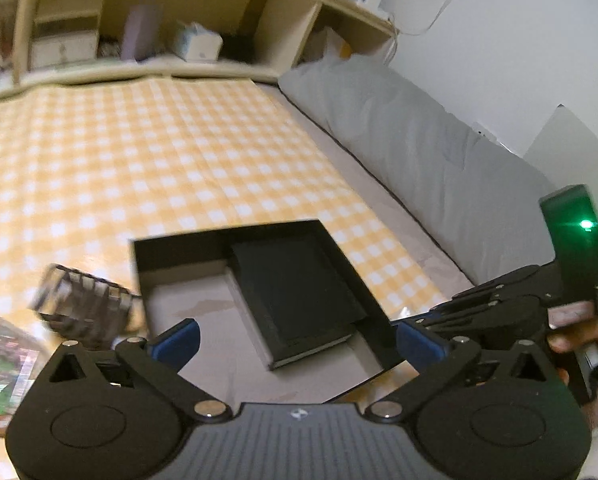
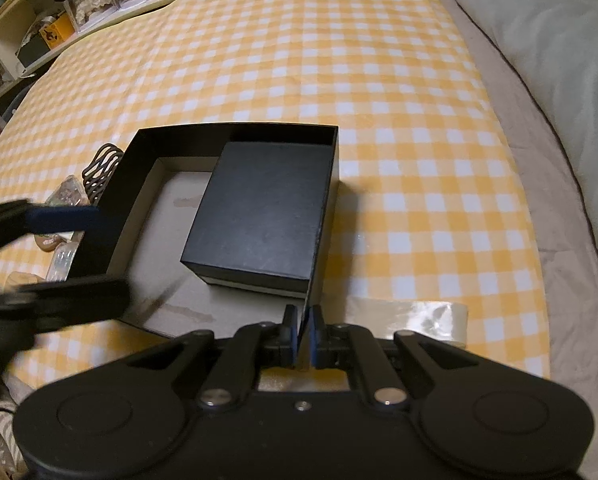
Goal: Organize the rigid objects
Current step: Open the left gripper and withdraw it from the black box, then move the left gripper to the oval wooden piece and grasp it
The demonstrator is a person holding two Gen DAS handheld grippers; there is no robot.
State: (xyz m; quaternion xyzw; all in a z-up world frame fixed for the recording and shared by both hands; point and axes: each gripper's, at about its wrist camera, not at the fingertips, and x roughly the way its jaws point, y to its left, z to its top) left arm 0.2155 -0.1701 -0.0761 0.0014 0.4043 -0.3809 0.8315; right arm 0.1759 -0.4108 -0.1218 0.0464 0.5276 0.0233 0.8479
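Our left claw [image 1: 297,336]: blue-padded fingers [image 1: 179,338] spread wide, nothing between them, pointing forward and down. In right wrist view same claw enters from left edge, motion-blurred. Our right claw [image 2: 306,334]: pads [image 2: 293,336] drawn almost together, thin dark edge pinched between them, held low and near. In left wrist view it sits at right, our right hand [image 1: 583,336] gripping its handle.

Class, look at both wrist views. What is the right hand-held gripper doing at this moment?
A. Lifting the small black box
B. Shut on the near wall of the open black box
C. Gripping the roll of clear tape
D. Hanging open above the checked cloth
B: the right hand-held gripper has its jaws pinched on the thin near wall of the open black box.
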